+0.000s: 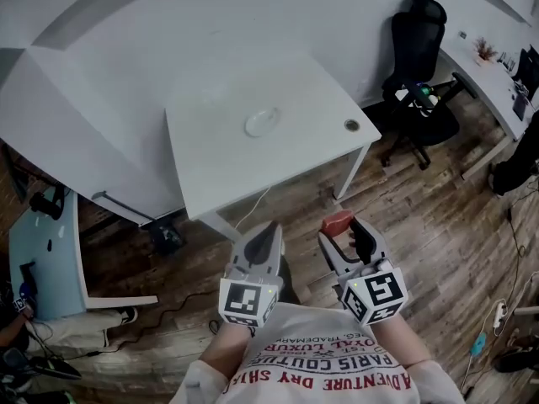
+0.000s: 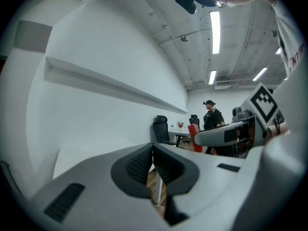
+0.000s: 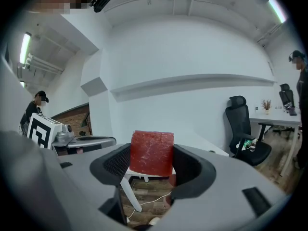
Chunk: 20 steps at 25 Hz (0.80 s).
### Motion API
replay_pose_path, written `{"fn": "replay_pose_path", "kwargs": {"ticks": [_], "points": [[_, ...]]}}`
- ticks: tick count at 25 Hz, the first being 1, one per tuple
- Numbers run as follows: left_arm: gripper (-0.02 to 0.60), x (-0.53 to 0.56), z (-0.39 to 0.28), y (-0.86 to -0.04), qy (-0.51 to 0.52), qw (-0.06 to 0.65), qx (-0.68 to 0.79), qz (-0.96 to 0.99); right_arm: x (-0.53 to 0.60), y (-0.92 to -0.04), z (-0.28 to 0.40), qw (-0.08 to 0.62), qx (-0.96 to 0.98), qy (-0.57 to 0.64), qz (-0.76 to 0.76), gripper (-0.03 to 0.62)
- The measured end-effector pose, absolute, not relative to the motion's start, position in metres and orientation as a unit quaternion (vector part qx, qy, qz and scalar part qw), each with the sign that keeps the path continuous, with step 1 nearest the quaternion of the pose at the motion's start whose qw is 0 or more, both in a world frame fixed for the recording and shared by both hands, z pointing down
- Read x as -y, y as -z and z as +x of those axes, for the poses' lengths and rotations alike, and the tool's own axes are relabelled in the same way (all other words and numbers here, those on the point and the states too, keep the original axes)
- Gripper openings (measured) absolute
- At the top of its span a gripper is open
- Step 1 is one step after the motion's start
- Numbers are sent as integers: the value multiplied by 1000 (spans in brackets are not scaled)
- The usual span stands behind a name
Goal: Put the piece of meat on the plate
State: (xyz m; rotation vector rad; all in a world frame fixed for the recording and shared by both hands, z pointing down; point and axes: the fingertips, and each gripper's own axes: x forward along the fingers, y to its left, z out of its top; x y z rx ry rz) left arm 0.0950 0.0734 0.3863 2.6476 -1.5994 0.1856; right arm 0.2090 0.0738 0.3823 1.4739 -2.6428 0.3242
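A red block of meat (image 3: 152,152) is clamped between the jaws of my right gripper (image 3: 152,163); in the head view the meat (image 1: 337,222) shows at the tip of that gripper (image 1: 341,234), held over the wooden floor in front of the table. A clear plate (image 1: 263,122) lies near the middle of the white table (image 1: 210,141), well ahead of both grippers. My left gripper (image 1: 271,232) is beside the right one, its jaws together with nothing between them (image 2: 153,163). The meat (image 2: 194,137) also shows from the left gripper view.
A black office chair (image 1: 419,66) stands right of the table, with a white desk (image 1: 488,82) beyond it. A round cable hole (image 1: 351,125) sits near the table's right corner. A cable (image 1: 248,209) hangs under the table. A person (image 2: 211,117) stands far off.
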Motion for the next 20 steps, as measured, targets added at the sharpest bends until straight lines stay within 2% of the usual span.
{"fn": "replay_pose_path", "kwargs": {"ticks": [20], "points": [[6,243,-24,-373,-50,41,498,864,236,-378,95,87,854,-130,497,281]]}}
